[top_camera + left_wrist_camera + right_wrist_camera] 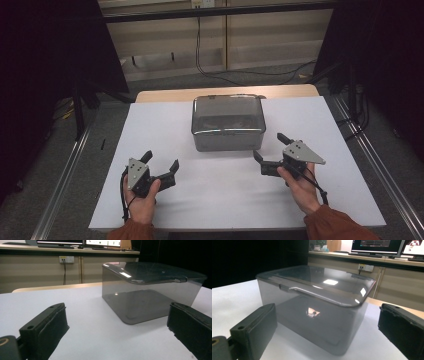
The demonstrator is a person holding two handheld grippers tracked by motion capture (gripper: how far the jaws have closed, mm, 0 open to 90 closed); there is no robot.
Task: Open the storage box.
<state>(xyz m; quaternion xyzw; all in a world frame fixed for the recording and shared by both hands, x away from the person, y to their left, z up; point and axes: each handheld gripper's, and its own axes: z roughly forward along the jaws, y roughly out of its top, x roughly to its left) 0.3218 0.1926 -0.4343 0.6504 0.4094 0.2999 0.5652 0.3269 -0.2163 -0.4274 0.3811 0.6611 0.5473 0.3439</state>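
A smoky grey translucent box [228, 122] with its lid on stands at the middle of the white table top [150, 125]. My left gripper [160, 163] rests near the front left, open and empty, well short of the box [147, 292]. My right gripper [270, 148] sits at the front right, open and empty, its jaws close to the box's near right corner. From the right gripper view the box [317, 307] looms close between the jaws, with a lid tab on its side. What lies inside is dim and hard to make out.
The white sheet covers a wooden table [225, 93] whose far edge shows behind the box. Dark curtains hang on both sides, and metal rails [370, 150] run along the floor. A cable [250, 72] trails across the floor beyond the table. Monitors [382, 245] sit on a far counter.
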